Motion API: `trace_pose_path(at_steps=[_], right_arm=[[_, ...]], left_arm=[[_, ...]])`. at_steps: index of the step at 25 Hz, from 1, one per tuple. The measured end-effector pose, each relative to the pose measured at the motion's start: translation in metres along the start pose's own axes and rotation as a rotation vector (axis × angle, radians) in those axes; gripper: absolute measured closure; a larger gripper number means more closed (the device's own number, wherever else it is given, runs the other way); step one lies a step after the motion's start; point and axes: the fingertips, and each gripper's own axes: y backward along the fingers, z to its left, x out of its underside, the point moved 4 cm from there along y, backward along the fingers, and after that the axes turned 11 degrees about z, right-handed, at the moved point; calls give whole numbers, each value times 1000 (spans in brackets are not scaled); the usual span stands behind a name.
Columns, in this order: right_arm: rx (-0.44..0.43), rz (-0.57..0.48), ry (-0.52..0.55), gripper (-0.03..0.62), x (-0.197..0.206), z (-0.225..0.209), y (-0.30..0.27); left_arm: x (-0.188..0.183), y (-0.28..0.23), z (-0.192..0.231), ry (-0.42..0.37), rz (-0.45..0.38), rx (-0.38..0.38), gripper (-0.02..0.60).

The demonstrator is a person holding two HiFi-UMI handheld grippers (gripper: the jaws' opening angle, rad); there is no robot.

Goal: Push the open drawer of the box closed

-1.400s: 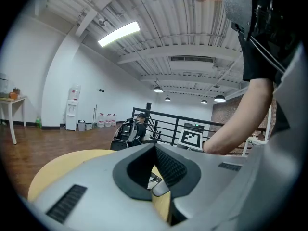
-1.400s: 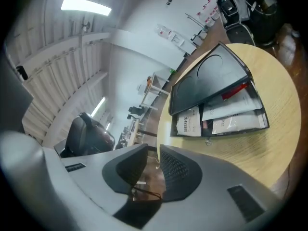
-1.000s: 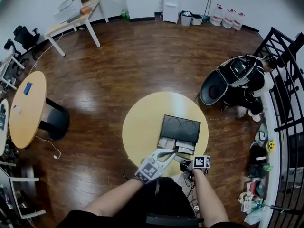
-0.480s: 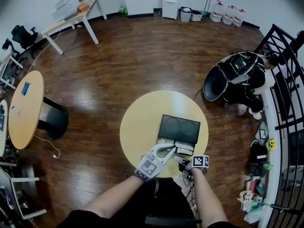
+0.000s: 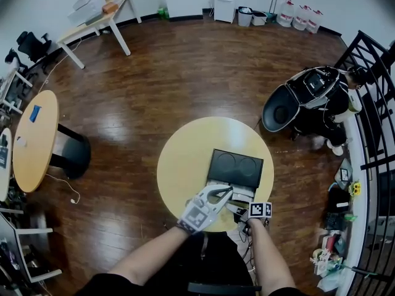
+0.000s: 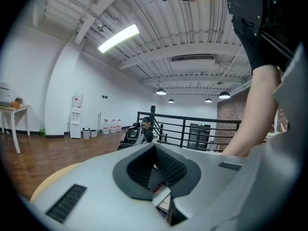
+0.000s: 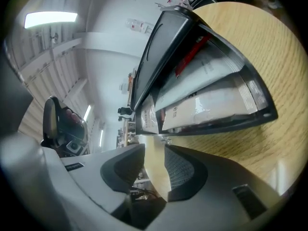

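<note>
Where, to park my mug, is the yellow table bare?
Left half of the table, from its rim to the box, is bare. Crowded at the near edge: open drawer, left gripper, right gripper, its fingers opening on nothing.

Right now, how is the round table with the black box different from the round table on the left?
The near table carries the black box with its drawer open; the left table carries a small blue thing. The near table's base is hidden under its top; the left table's dark base shows beside it. Both have round yellow tops.
</note>
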Motion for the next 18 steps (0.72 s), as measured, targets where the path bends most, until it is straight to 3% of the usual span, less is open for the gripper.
trace_pose_path(at_steps=[18], right_arm=[[37,-9,24,462,-21,-37,-12]], left_arm=[[13,-22,7,14,12,-6,548]])
